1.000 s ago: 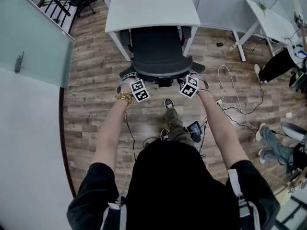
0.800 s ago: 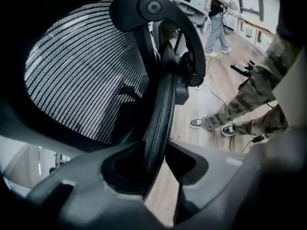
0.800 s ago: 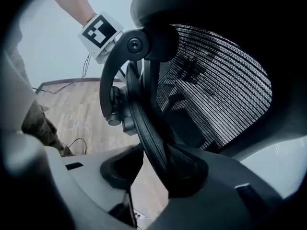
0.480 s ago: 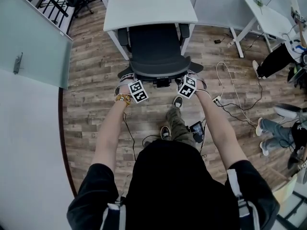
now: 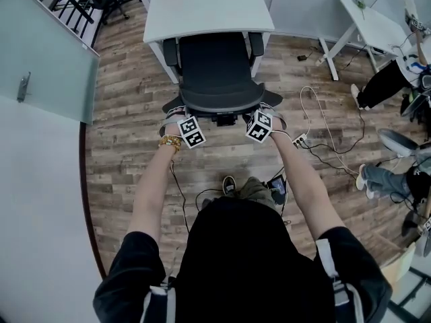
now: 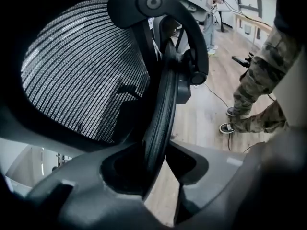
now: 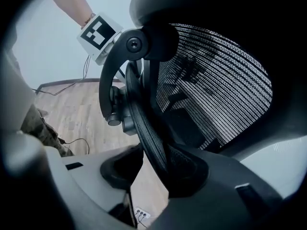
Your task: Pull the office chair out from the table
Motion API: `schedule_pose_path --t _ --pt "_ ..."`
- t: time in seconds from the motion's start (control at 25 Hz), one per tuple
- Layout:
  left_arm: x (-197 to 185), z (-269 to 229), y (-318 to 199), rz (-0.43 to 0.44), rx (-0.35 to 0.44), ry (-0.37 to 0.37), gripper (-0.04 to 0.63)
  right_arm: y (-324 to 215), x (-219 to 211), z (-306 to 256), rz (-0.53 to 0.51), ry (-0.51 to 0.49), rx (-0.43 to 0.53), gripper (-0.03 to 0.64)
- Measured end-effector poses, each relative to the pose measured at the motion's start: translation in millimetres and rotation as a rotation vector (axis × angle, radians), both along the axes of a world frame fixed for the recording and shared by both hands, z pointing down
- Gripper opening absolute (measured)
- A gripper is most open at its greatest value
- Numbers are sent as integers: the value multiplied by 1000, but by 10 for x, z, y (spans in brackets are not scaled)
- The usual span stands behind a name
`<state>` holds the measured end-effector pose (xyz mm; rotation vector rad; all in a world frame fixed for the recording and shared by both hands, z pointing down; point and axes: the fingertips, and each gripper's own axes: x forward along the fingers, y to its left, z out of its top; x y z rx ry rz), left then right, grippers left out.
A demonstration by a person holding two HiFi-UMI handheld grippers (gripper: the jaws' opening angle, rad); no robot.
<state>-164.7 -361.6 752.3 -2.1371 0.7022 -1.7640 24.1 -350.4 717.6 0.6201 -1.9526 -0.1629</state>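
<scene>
One office chair [image 5: 219,69]: black with a mesh back. It stands at the near edge of the white table [image 5: 209,9], between the table's front legs, its front at or under that edge and its backrest towards the person.
Backrest rim [image 6: 160,114]: the curved outer edge of the back; both grippers hold it, one at each rear corner.
Left gripper [image 5: 180,113]: clenched on the backrest rim at the chair's left rear corner; the rim runs between its jaws.
Right gripper [image 5: 264,110]: grasping the backrest rim [image 7: 144,123] at the right rear corner, jaws closed around it.
Armrests [image 5: 170,49]: just outside the table's near edge, close beside the table legs.
Floor [image 5: 128,113]: wood planks, bare behind the chair up to the person's feet.
Cables [image 5: 316,123]: looped on the floor to the right of the chair, with a power strip [image 5: 300,140] near the right gripper.
Glass panel [image 5: 47,52]: stands to the left, apart from the chair.
Second table [image 5: 374,22]: to the right, well apart.
</scene>
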Motion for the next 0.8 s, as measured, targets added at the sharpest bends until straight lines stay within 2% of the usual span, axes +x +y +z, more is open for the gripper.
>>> schedule_pose_path --t 0.8 --pt "110 5 572 -36 -9 -20 166 559 117 -13 -19 -1 2 135"
